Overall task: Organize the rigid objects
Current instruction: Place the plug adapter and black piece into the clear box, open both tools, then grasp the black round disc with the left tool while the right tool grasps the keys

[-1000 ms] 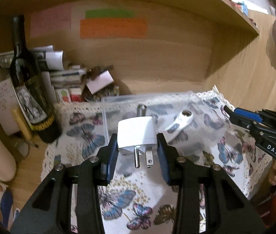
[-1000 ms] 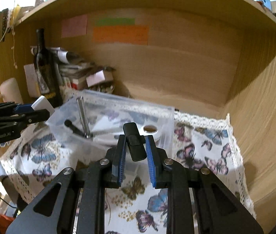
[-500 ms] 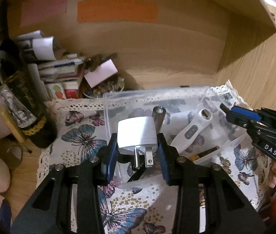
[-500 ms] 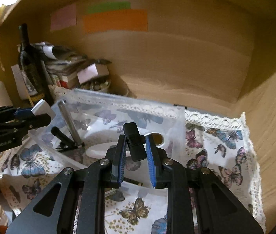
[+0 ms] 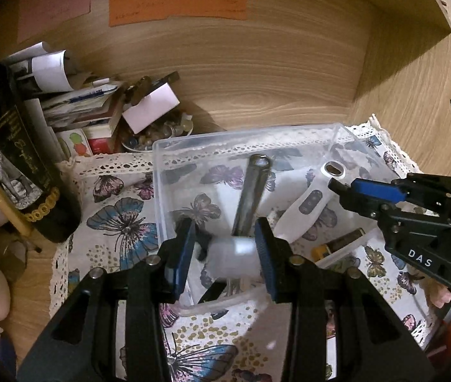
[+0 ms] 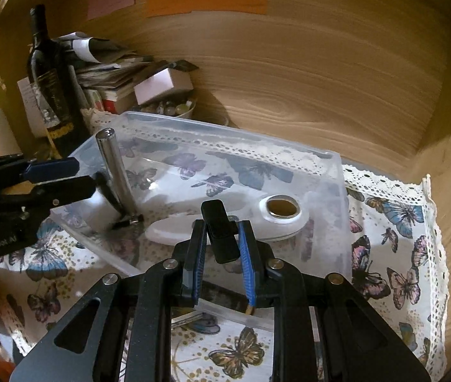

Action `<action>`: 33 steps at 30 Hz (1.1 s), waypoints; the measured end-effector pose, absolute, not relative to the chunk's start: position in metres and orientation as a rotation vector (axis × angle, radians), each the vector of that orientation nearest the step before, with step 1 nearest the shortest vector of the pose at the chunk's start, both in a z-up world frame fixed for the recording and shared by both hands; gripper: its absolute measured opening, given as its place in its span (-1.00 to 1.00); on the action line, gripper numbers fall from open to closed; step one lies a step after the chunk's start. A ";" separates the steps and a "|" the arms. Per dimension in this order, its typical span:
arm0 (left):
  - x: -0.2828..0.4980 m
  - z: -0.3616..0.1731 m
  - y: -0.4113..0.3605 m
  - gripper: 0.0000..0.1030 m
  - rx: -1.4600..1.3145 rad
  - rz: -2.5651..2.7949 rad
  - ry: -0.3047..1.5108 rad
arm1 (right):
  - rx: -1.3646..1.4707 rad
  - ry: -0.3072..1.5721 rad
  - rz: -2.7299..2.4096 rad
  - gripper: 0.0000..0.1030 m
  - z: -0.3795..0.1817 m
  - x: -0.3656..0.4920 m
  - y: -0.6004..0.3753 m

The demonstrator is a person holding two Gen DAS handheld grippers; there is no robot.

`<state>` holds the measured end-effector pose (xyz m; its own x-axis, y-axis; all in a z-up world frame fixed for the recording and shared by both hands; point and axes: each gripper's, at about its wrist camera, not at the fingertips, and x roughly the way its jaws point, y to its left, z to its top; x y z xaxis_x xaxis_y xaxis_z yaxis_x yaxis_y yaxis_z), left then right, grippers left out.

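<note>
A clear plastic bin stands on a butterfly cloth. My left gripper hangs over its near-left part with jaws open; a white plug adapter, blurred, drops between them into the bin. It shows in the right wrist view beside the left gripper. My right gripper is shut on a small black clip-like piece over the bin's near edge. In the bin lie a metal rod and a white handled tool.
A dark wine bottle stands left of the bin. Papers, boxes and a bowl of small items crowd the back-left corner. Wooden walls close the back and right. The cloth's lace edge lies right of the bin.
Both grippers moved forward over the bin. My left gripper opened and let go of the white plug adapter, which is falling into the bin. My right gripper kept hold of the black piece.
</note>
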<state>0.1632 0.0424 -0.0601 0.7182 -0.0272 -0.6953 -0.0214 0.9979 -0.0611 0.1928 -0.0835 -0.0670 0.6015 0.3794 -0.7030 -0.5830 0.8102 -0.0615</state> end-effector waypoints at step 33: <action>0.098 -0.050 0.034 0.46 -0.074 -0.007 0.731 | -0.285 0.699 0.598 -0.31 -0.052 0.126 -0.107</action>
<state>0.0981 0.0341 -0.0501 0.7448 -0.0318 -0.6666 -0.0197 0.9974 -0.0696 0.1259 -0.1072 -0.0518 0.6086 0.4173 -0.6749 -0.6017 0.7972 -0.0496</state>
